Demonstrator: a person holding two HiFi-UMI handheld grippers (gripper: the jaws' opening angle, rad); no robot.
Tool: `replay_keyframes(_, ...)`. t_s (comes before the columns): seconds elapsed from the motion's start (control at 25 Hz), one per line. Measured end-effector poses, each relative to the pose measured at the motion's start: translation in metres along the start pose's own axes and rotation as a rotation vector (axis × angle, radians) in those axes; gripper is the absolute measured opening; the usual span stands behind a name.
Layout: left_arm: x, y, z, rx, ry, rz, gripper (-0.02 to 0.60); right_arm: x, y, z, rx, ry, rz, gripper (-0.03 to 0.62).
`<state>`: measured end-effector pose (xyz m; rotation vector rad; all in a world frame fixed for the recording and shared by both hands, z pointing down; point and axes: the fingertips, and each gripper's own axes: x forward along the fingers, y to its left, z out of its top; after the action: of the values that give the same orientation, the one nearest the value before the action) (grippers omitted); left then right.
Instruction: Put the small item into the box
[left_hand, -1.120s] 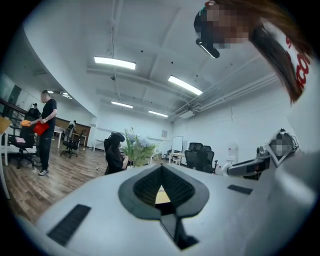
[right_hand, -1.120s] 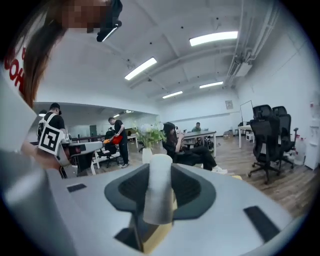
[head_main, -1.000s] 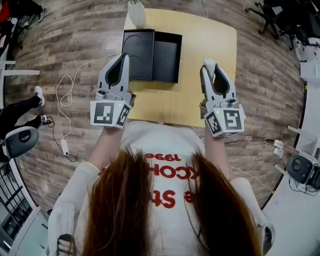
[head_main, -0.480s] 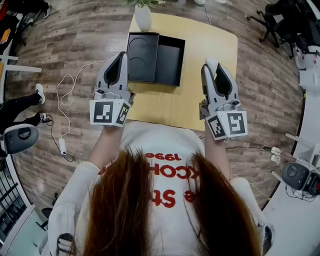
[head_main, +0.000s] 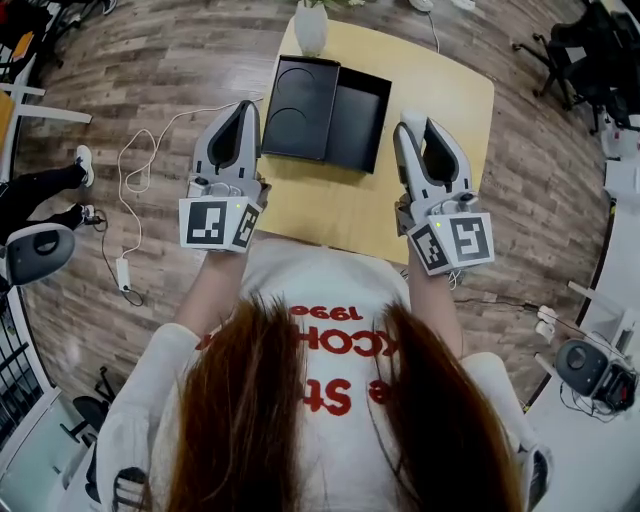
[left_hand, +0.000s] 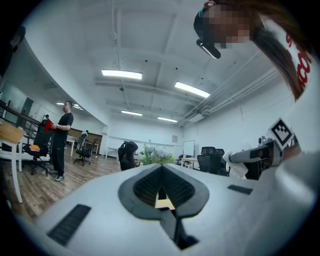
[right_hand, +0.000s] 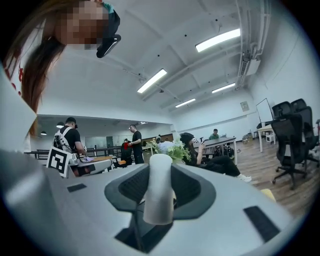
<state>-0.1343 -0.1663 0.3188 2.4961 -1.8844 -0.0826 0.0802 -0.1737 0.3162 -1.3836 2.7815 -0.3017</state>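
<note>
Here, the right gripper (head_main: 416, 128) clamps a small white cylinder (right_hand: 159, 187) over the yellow table (head_main: 440, 90). The left gripper (head_main: 246, 110) is closed and empty, near the open black box (head_main: 358, 118).

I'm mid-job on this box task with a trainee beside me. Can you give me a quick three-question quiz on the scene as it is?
1. Multiple choice: What is between the jaws of the right gripper? A) nothing B) a small white item C) a cable
2. True or false: The black box on the table is closed.
3. Fill in: Seen from the person, the white vase stands at the table's ____ edge (near/far).

Key: 1 B; 2 false, it lies open; 3 far.
</note>
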Motion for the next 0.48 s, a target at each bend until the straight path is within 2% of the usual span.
replay_keyframes(0.12,-0.001,0.005,-0.011,-0.009,0.026,0.013,0.007,0.013,0.002,-0.022,0.023,0.075,0.019,0.133)
replay_keyframes(0.28,-0.004,0.011,-0.029,-0.028,0.062,0.024,0.008,0.033,0.007,-0.07,0.077,0.22,0.063,0.134)
replay_keyframes(0.48,-0.011,0.017,-0.046,-0.044,0.099,0.029,0.008,0.052,0.011,-0.127,0.089,0.354,0.081,0.135)
